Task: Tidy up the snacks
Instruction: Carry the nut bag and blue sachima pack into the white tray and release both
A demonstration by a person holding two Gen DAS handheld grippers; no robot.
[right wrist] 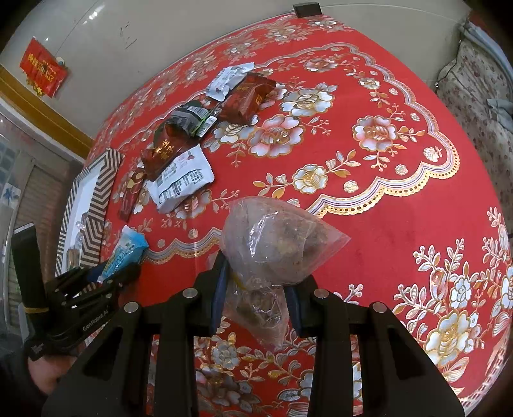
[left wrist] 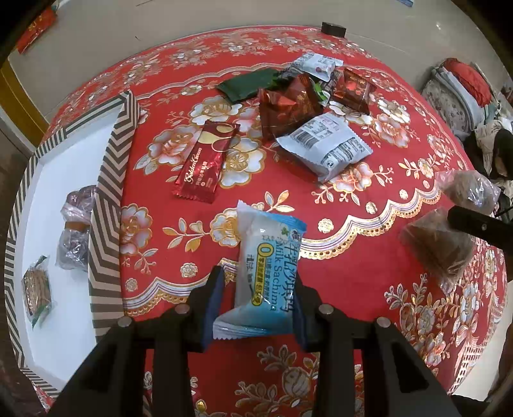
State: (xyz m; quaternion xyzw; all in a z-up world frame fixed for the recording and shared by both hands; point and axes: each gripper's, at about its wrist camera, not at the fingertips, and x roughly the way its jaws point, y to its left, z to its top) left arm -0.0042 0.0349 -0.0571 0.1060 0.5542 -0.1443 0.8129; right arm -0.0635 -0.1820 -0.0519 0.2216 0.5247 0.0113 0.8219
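Observation:
My left gripper [left wrist: 258, 282] is shut on a blue-and-white Milk Sachima packet [left wrist: 267, 256], held upright above the red floral tablecloth [left wrist: 352, 256]. The same packet [right wrist: 123, 253] shows in the right wrist view, sticking out of the left gripper [right wrist: 105, 279]. My right gripper [right wrist: 261, 282] is shut on clear plastic bags of brown snacks [right wrist: 275, 243], lifted off the cloth; those bags [left wrist: 437, 248] hang at the right of the left wrist view. A pile of snack packets lies farther back: a red Golden Crown bar [left wrist: 205, 163], a white packet [left wrist: 325, 146], dark red packets [left wrist: 288, 106] and a green one [left wrist: 247, 85].
A chevron-striped box [left wrist: 110, 199] with a white inside stands at the table's left and holds several wrapped snacks [left wrist: 75, 237]. A small black block [left wrist: 333, 29] sits at the far table edge. Bedding [left wrist: 458, 89] is piled beyond the table on the right.

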